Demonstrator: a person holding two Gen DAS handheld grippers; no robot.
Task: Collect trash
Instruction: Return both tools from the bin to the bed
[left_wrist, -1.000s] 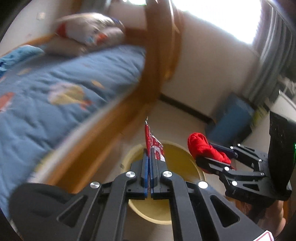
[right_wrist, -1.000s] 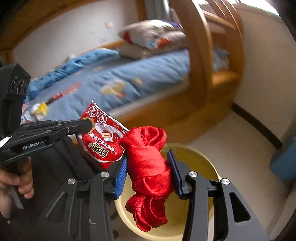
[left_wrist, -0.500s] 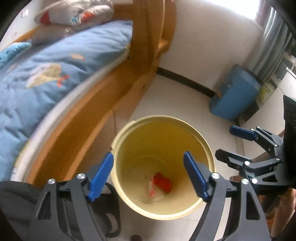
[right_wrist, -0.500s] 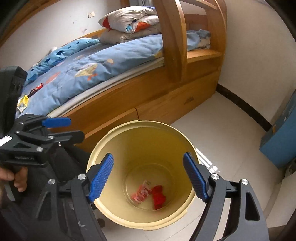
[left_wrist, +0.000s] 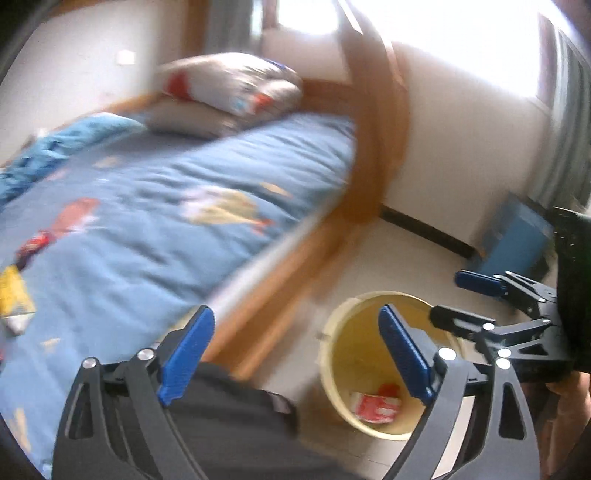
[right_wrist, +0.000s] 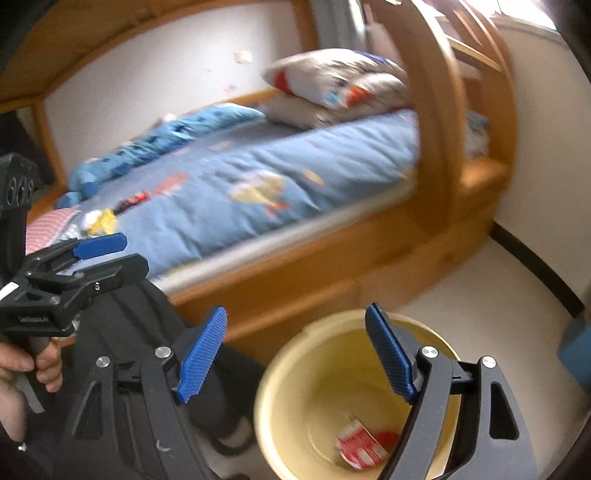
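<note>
A yellow bin (left_wrist: 334, 354) (right_wrist: 288, 398) stands on the floor beside the bed. A red-and-white snack wrapper (left_wrist: 375, 406) (right_wrist: 360, 445) and a red cloth scrap (left_wrist: 389, 388) lie at its bottom. My left gripper (left_wrist: 295, 350) is open and empty, raised over the bed edge left of the bin. My right gripper (right_wrist: 295, 350) is open and empty above the bin's left rim. A yellow wrapper (left_wrist: 13, 291) (right_wrist: 101, 221) and a red wrapper (left_wrist: 35, 242) (right_wrist: 135, 199) lie on the blue bedspread (left_wrist: 147, 221).
The wooden bed frame (right_wrist: 332, 266) and its curved post (right_wrist: 439, 147) stand close behind the bin. Pillows (left_wrist: 229, 88) lie at the bed's head. A blue box (left_wrist: 517, 240) stands by the far wall. A dark trouser leg (right_wrist: 147, 332) is below the grippers.
Both grippers dropped the red wrapper and red cloth into the bin, opened, and have now swung up and left from the bin toward the bed.
</note>
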